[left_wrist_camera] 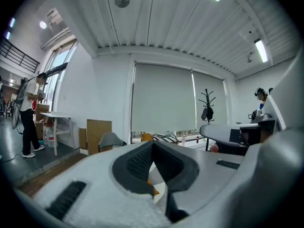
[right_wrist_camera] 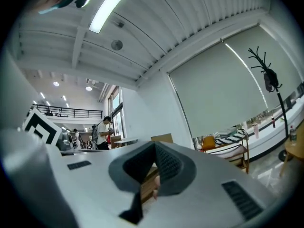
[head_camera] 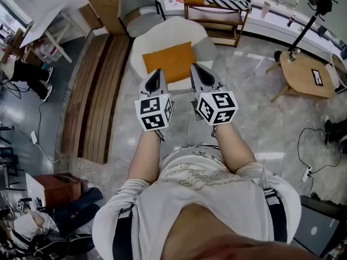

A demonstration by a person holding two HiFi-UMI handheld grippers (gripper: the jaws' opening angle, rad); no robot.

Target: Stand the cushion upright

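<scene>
An orange cushion [head_camera: 169, 62] lies flat on the seat of a white round armchair [head_camera: 162, 32] in the head view. My left gripper [head_camera: 158, 73] is shut and empty, its tips over the cushion's near left edge. My right gripper [head_camera: 195, 68] is also shut and empty, its tips at the cushion's near right corner. In the left gripper view the closed left gripper [left_wrist_camera: 153, 146] shows only a sliver of the orange cushion [left_wrist_camera: 151, 183] below its tips. The right gripper view shows the closed right gripper [right_wrist_camera: 155, 150] pointing level across the room; the cushion is not visible there.
A wooden slatted bench [head_camera: 97, 96] runs along the left of the armchair. A grey chair [head_camera: 139, 11] and a shelf with a striped cloth [head_camera: 222, 4] stand behind it. A round wooden side table [head_camera: 309, 75] is at the right. A person [left_wrist_camera: 29, 113] stands by a white table [left_wrist_camera: 54, 122].
</scene>
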